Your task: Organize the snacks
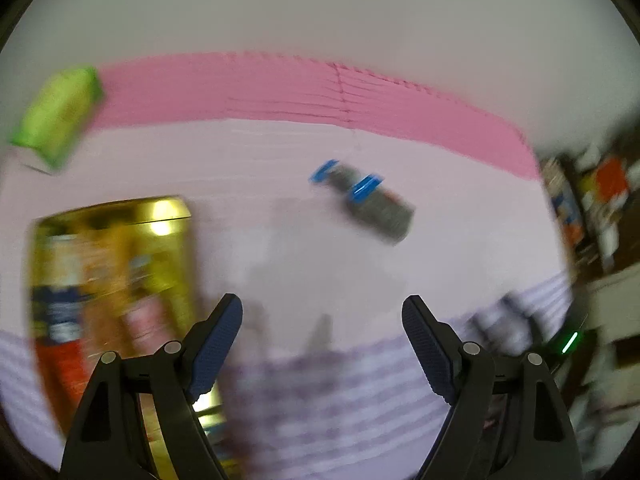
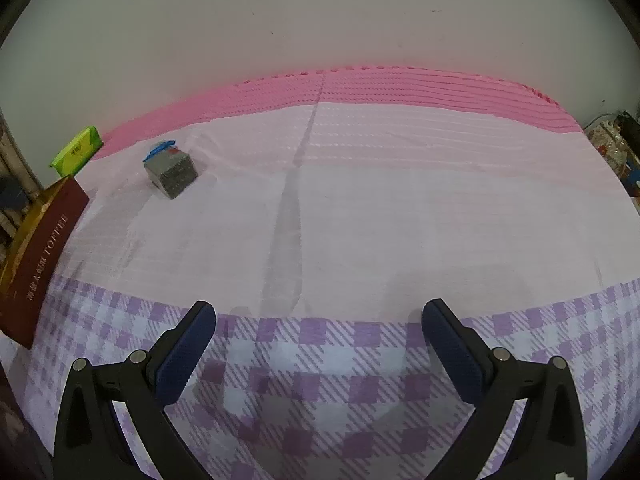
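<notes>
The small grey packet with blue ends [image 1: 362, 200] lies flat on the pale pink cloth [image 2: 400, 208], well up the bed toward the pink band at the far edge, and that is probably the thing you go for next. In your left view it sits ahead of the jaws and a little to the right, its long axis slanting from upper left to lower right across your line of reach. In your right view the same packet [image 2: 171, 174] is far off to the upper left, well apart from the fingers. So your left gripper [image 1: 322, 334] looks the nearer one, though that picture is smeared and the gap is hard to judge. Its jaws stand released, with nothing between them. Your right gripper [image 2: 319, 334] is also spread wide and empty, over the purple check cloth. Just beside your left finger stands the gold tin [image 1: 116, 280], close enough to clip. The green pack [image 1: 58, 114] lies beyond it at the far left edge. To take the packet across its short side, you would likely need to roll your wrist.
</notes>
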